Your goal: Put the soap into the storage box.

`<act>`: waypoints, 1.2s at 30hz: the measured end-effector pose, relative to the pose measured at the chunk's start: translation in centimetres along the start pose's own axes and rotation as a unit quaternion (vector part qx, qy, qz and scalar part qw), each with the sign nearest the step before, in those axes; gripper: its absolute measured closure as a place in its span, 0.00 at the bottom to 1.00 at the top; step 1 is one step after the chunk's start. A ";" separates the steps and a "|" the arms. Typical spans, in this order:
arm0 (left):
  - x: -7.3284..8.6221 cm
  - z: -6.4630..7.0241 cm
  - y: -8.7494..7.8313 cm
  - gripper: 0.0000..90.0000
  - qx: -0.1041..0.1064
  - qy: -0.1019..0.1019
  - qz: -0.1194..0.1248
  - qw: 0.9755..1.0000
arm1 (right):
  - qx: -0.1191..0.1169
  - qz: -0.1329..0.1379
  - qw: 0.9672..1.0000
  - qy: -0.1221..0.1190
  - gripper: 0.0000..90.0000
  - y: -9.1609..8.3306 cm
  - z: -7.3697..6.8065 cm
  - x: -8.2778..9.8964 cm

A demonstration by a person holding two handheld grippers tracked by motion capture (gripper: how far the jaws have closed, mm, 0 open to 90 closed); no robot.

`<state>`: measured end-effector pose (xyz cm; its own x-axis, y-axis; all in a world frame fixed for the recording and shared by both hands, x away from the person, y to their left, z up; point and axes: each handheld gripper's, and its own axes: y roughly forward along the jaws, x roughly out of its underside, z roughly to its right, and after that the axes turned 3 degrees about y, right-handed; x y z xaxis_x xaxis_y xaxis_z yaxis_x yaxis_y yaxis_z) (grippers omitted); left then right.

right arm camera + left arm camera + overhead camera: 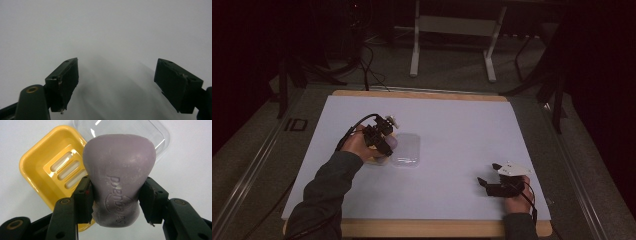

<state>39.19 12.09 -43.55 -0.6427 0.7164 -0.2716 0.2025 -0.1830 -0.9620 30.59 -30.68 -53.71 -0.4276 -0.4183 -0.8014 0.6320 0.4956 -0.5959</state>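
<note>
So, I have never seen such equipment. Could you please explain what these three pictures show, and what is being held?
A person sits at a white table with a hand-held gripper in each hand. The high view looks down from above; the other two pictures come from cameras riding on the grippers. The left hand-held gripper is shut on a purple soap bar, above a yellow soap dish and its clear lid. The right hand-held gripper is open and holds nothing, low over bare table.
</note>
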 end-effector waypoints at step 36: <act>0.0 -2.2 0.3 0.55 0.001 -0.039 0.007 0.999 | 0.000 -0.004 1.000 0.000 0.22 0.0 0.0 0.0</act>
<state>40.86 13.52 -43.79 -0.6953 0.6594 -0.2860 0.2109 -0.1932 -0.9582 30.59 -30.63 -53.72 -0.4322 -0.4225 -0.7967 0.6291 0.4917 -0.6020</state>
